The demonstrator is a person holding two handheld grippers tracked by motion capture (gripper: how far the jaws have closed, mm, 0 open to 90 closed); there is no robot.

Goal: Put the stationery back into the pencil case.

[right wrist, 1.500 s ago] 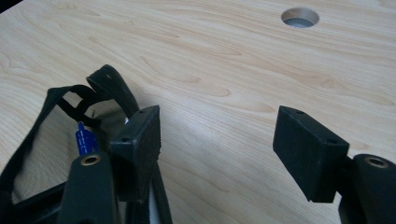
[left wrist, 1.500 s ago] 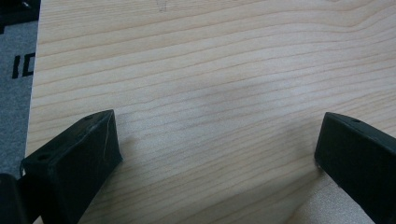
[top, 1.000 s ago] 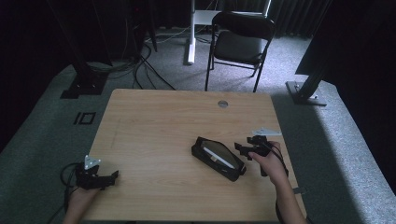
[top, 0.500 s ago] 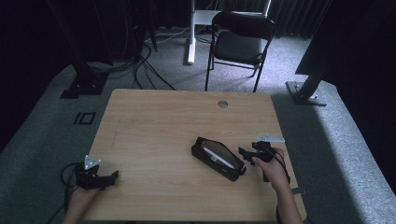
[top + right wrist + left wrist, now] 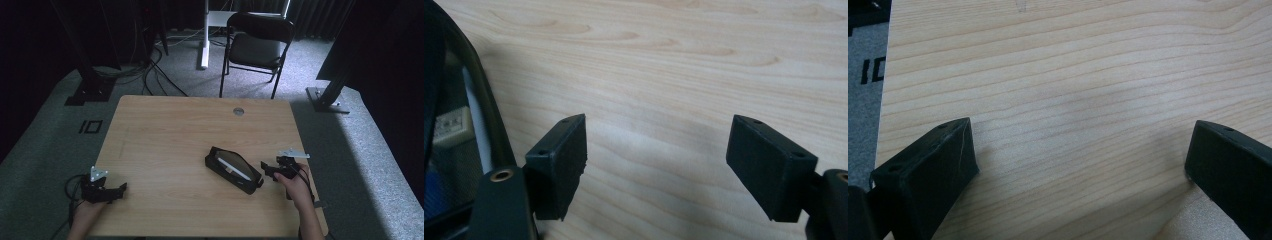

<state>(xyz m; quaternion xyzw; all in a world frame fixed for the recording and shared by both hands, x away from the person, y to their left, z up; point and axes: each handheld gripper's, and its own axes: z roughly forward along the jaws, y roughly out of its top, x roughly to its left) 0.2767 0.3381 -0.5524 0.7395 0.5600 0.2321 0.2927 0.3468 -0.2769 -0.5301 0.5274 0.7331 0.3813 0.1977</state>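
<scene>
Right tool (image 5: 270, 169) lowered toward black pouch (image 5: 233, 169), jaws just widening, empty; left tool (image 5: 116, 191) apart.

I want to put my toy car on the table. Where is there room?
Plenty: the whole far half of the table is bare, up to the small round cap, and so is the wide middle between the left tool and the black pouch. It is crowded between the pouch and the right tool.

The left gripper (image 5: 119, 189) lay low, jaws apart; the right gripper (image 5: 265, 170) had just been opening, nothing between its fingers (image 5: 559, 165).
</scene>
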